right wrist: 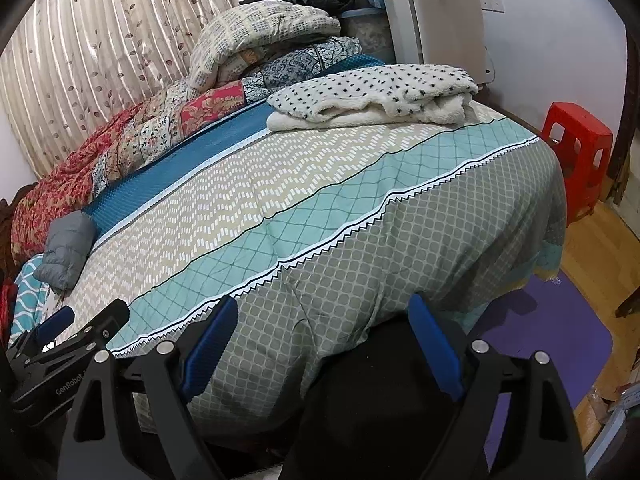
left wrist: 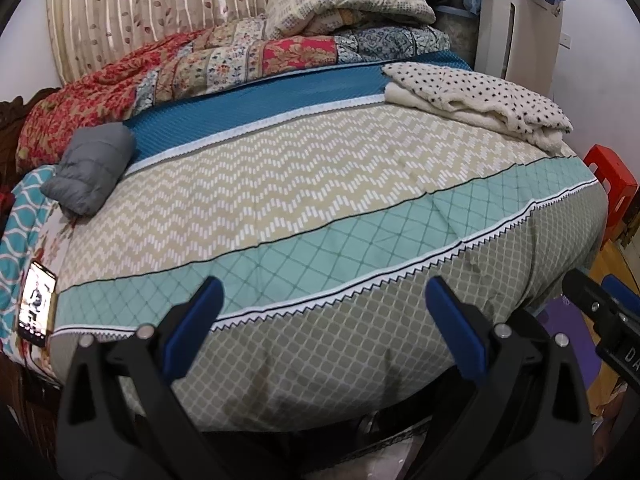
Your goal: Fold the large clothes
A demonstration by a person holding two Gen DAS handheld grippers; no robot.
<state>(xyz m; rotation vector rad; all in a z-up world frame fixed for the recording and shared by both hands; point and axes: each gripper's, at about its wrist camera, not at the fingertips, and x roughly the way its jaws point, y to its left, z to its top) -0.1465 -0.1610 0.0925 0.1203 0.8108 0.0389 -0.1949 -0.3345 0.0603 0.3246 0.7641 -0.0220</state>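
Note:
A white fleece garment with black dots (left wrist: 480,96) lies bunched at the far right corner of the bed; it also shows in the right wrist view (right wrist: 376,94). A small grey padded garment (left wrist: 90,166) lies rolled at the bed's left side, also seen in the right wrist view (right wrist: 66,250). My left gripper (left wrist: 322,320) is open and empty above the bed's near edge. My right gripper (right wrist: 320,338) is open and empty at the near edge, over a dark cloth (right wrist: 380,392) below it. Each gripper is far from both garments.
The bed cover (left wrist: 320,200) has chevron, teal and grey bands. Folded quilts (left wrist: 180,64) pile along the far side by a curtain. A lit phone (left wrist: 36,304) lies at the bed's left edge. A red stool (right wrist: 580,152) and purple mat (right wrist: 560,328) are on the floor at right.

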